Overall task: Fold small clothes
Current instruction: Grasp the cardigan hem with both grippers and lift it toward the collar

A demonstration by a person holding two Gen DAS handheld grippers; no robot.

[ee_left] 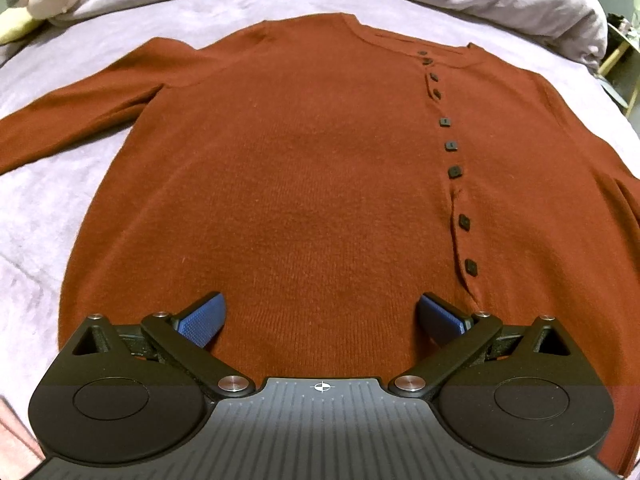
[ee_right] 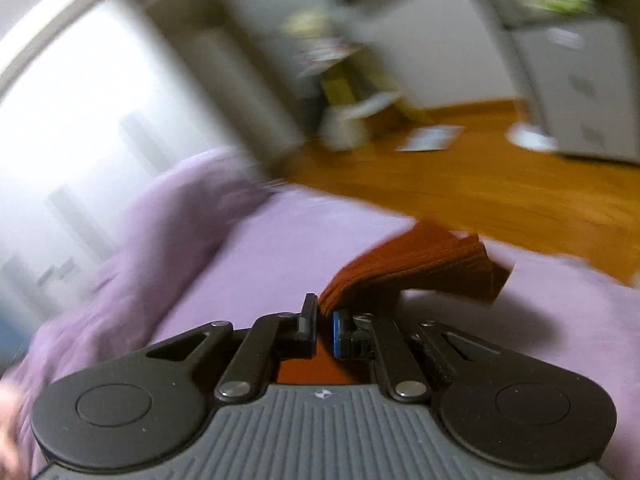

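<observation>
I've got the rust cardigan lying flat, buttons up, on the purple bedsheet, left gripper spread wide over its hem, right gripper pinching the sleeve cuff to fold it inward.

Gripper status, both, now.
Left gripper: open, over the cardigan, holding nothing.
Right gripper: closed on a cardigan sleeve.

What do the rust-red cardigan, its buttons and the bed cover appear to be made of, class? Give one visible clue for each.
Cardigan: a fine knit, probably wool or acrylic; matte, slightly fuzzy, with faint vertical ribs.
Buttons: dark and squarish, likely plastic; too small to be sure.
Bed cover: soft woven lilac fabric, perhaps brushed cotton; matte, gently creased.
</observation>
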